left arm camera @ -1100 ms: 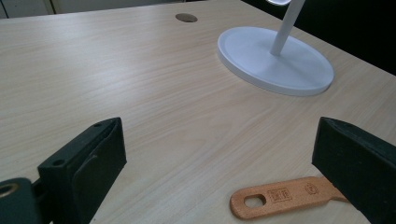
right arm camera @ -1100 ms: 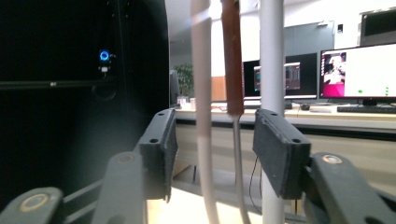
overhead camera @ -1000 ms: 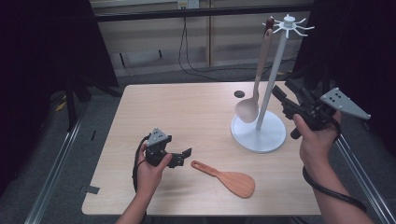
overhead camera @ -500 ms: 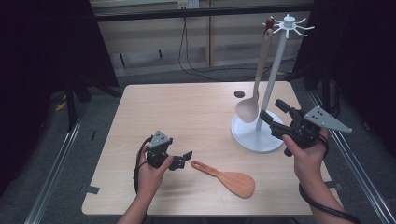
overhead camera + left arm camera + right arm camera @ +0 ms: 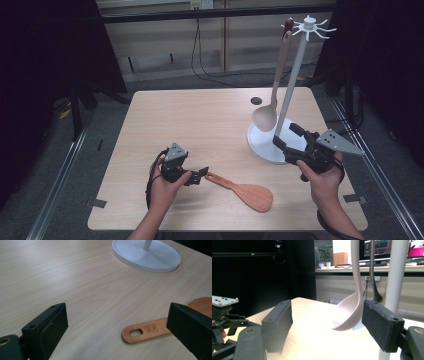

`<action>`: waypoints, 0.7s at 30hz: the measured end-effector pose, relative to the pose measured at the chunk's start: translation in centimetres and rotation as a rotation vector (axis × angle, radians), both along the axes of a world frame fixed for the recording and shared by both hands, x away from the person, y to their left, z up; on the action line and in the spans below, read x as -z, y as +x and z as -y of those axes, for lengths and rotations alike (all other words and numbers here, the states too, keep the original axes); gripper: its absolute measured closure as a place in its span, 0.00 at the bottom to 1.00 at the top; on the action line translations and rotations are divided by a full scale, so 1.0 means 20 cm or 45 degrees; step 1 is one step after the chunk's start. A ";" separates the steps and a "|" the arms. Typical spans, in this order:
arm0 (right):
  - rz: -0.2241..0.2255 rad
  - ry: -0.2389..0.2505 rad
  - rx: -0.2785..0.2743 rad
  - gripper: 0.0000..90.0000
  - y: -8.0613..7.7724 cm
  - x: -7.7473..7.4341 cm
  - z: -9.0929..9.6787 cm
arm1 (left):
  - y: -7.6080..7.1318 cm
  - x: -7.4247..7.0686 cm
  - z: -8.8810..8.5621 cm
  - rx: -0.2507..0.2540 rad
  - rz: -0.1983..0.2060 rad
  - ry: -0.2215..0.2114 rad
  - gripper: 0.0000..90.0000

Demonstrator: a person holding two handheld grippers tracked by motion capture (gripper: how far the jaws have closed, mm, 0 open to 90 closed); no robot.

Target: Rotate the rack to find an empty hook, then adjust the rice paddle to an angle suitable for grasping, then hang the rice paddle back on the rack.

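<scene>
Right gripper (image 5: 287,137) wide open, empty, beside white rack (image 5: 295,75) with hanging pale ladle (image 5: 270,100); left gripper (image 5: 200,175) open by spatula (image 5: 245,191).

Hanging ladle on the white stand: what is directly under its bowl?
Under the ladle bowl lies the stand's round white base, which rests on the wooden table. The bowl hangs above the base; whether they touch cannot be told. The table under the base is covered.

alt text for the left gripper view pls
The left gripper holds its two black jaws wide open, low over a light wooden table, with the wooden spatula handle lying between them. The white round stand base sits beyond.
</scene>
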State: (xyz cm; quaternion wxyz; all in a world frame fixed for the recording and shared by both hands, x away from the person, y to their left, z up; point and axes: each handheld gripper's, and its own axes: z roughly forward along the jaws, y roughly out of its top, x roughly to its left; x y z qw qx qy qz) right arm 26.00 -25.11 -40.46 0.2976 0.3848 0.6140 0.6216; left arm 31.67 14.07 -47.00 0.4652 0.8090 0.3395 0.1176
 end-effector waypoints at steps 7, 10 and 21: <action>-0.036 -0.024 -0.017 0.25 -0.01 0.04 -0.01 | 0.00 0.00 0.01 0.000 -0.006 -0.006 0.04; -0.047 -0.028 -0.031 0.25 -0.01 0.06 -0.02 | -0.01 0.00 0.00 0.003 -0.008 0.002 0.04; -0.087 -0.014 -0.038 0.23 -0.02 0.08 -0.03 | -0.02 0.02 0.00 0.015 -0.031 0.022 0.04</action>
